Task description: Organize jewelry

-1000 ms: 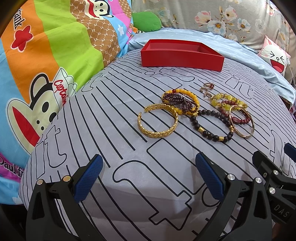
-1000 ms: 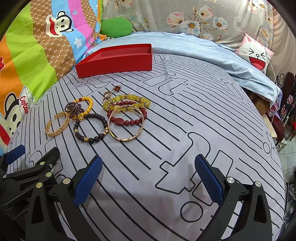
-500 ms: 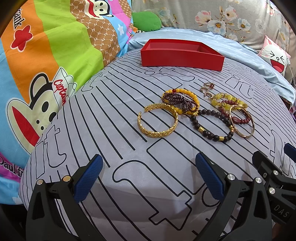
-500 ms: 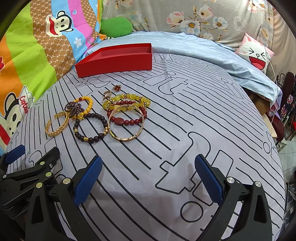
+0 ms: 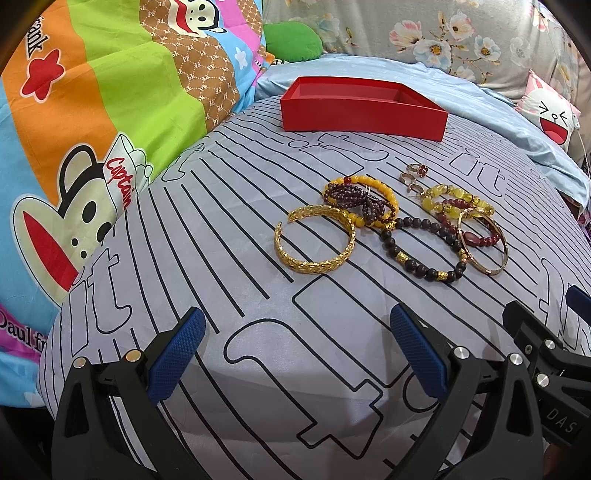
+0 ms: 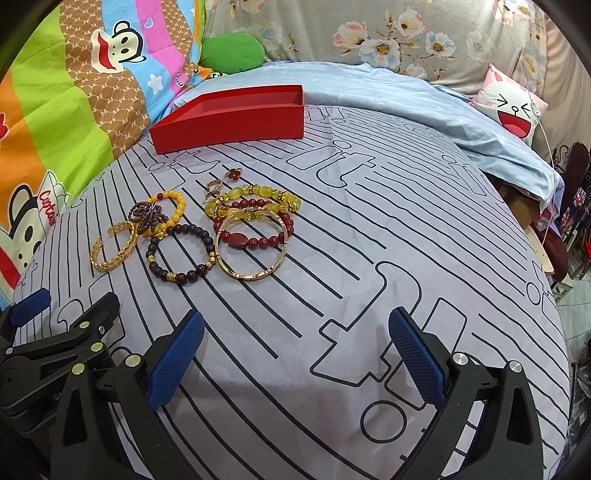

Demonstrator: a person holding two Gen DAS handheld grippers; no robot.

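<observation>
Several bracelets lie together on the grey striped bedsheet: a gold cuff [image 5: 314, 240] [image 6: 112, 249], a dark bead bracelet [image 5: 424, 251] [image 6: 181, 254], a yellow bead bracelet with a purple strand [image 5: 360, 201] [image 6: 162, 214], a thin gold bangle [image 5: 484, 240] [image 6: 253, 247] over red beads, and small rings [image 5: 415, 175] [image 6: 232, 174]. An empty red box [image 5: 364, 110] [image 6: 229, 122] stands behind them. My left gripper [image 5: 295, 354] and right gripper [image 6: 293, 354] are open and empty, low near the bed's front, short of the jewelry.
A colourful cartoon quilt [image 5: 92, 110] rises on the left. A green cushion [image 6: 232, 51] and a floral backrest [image 6: 388, 33] are behind the box. A pale blue sheet [image 6: 424, 110] and a cartoon-face pillow [image 6: 513, 107] lie at the right.
</observation>
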